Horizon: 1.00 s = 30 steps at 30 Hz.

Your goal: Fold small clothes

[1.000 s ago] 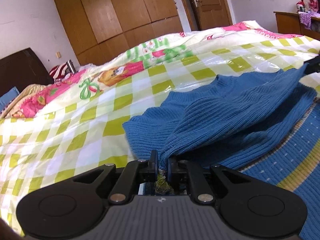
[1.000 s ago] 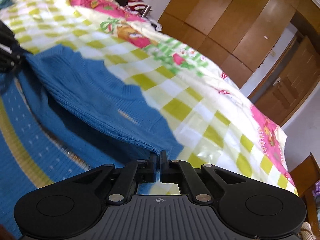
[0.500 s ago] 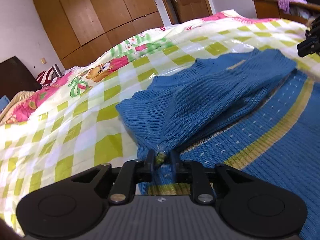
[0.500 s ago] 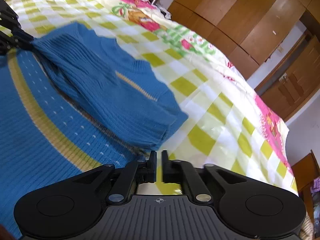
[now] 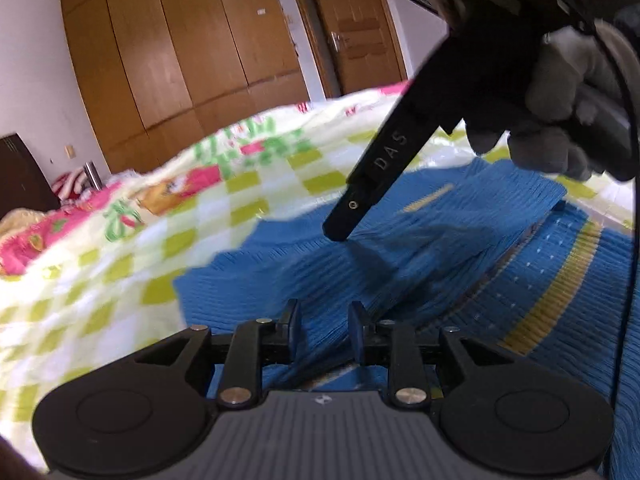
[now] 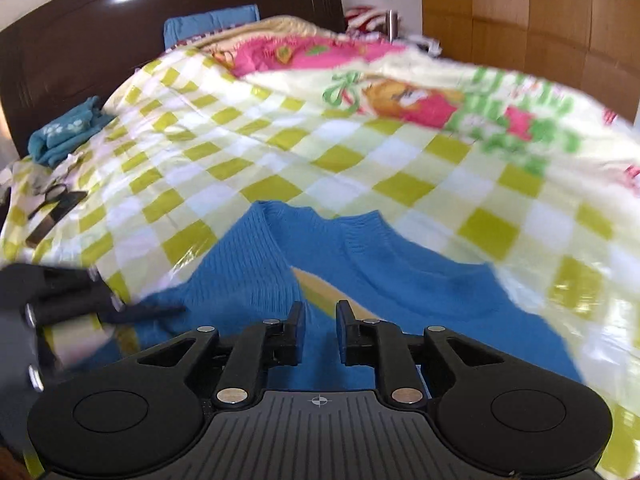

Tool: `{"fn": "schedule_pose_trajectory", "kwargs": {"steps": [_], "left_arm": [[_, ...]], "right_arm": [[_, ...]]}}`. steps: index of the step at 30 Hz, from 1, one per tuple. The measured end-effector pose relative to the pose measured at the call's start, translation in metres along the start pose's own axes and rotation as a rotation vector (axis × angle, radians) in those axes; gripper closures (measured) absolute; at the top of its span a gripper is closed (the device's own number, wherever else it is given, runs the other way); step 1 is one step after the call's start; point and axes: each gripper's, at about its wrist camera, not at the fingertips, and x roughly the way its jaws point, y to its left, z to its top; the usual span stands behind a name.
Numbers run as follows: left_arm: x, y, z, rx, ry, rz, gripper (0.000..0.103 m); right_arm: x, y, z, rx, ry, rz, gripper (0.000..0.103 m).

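Blue sweater [image 5: 420, 240] folded on checked quilt [image 5: 120, 280], left gripper [image 5: 323, 322] and right gripper [image 6: 320, 326] both just opened, released

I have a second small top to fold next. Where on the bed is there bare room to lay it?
Bare checked quilt runs from the blue sweater toward the headboard. The quilt's left edge is crowded: teal cloth, dark clutter.

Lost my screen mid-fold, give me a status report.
Both hand-held grippers, left and right, open, jaws just been opening, nothing pinched. Blue sweater folded over, lying on the checked bedspread. Nothing in the way.
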Motion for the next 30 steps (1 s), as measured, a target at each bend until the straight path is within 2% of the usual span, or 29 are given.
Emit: {"fn": "schedule_pose_trajectory", "kwargs": {"steps": [3, 9, 11, 14, 16, 20, 27, 30], "left_arm": [[0.006, 0.003, -0.006, -0.068, 0.021, -0.021, 0.062], [0.01, 0.001, -0.012, -0.11, 0.023, -0.024, 0.062], [0.01, -0.003, -0.015, -0.108, 0.022, -0.021, 0.062], [0.011, -0.005, -0.016, -0.104, 0.019, -0.013, 0.062], [0.011, -0.003, -0.017, -0.117, 0.017, -0.018, 0.062], [0.011, 0.001, -0.019, -0.146, 0.014, -0.031, 0.061], [0.016, 0.003, -0.02, -0.149, 0.018, -0.035, 0.061], [0.016, 0.003, -0.02, -0.147, 0.018, -0.032, 0.06]], "right_arm": [[0.01, 0.0, -0.002, -0.03, 0.092, 0.006, 0.084], [-0.013, 0.008, -0.035, -0.046, 0.194, -0.005, 0.084], [-0.016, 0.007, -0.033, -0.024, 0.187, -0.008, 0.084], [-0.019, 0.005, -0.013, -0.028, 0.095, 0.012, 0.081], [-0.007, 0.002, -0.001, -0.039, 0.075, -0.001, 0.079], [0.021, -0.005, -0.002, -0.084, 0.21, -0.027, 0.08], [-0.007, -0.006, -0.032, -0.063, 0.36, 0.047, 0.079], [-0.01, 0.004, -0.036, -0.074, 0.382, 0.08, 0.078]]}}
